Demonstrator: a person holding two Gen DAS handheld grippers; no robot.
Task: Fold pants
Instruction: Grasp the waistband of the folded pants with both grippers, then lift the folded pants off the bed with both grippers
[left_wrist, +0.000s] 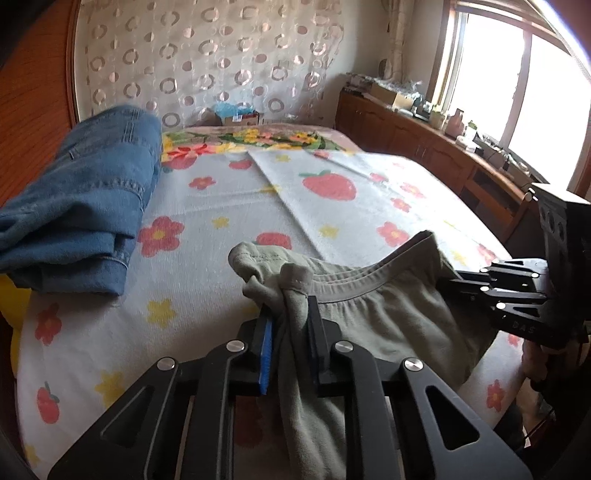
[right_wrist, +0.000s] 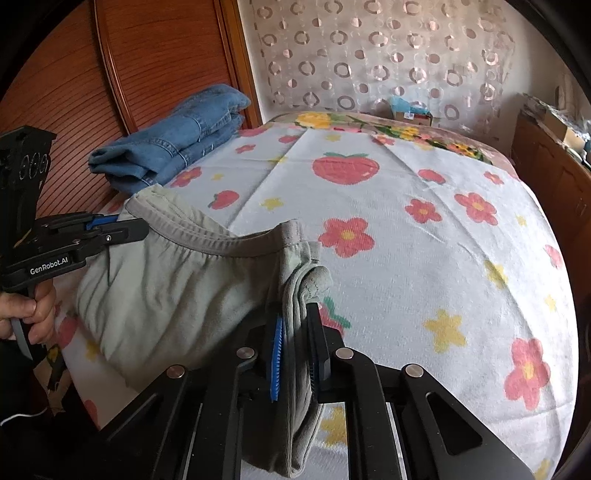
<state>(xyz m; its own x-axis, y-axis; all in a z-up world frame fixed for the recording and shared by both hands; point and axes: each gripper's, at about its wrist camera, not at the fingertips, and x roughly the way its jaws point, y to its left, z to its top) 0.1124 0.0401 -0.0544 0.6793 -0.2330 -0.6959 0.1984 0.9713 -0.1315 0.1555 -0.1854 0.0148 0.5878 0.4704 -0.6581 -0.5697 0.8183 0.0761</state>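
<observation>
On the far left of the bed (left_wrist: 221, 266), folded blue denim jeans (left_wrist: 81, 199) lie in a thick stack against the ribbed wooden headboard (right_wrist: 74, 92). My left gripper (left_wrist: 288, 332) has its jaws pinched narrow on a bunched corner of the pants (left_wrist: 369, 317), soft grey-green knit with a ribbed elastic waistband. The waistband sags in a curve between my two hands, held just above the near edge of the bed. My right gripper (right_wrist: 295, 339) has its jaws clamped on the other corner, cloth draped down between the blue pads (right_wrist: 276, 358). The sheet (right_wrist: 406, 258) is white terry printed with red flowers, yellow stars and strawberries. A small cardboard box (right_wrist: 412, 112) at the far end holds something pale blue that I cannot make out.
</observation>
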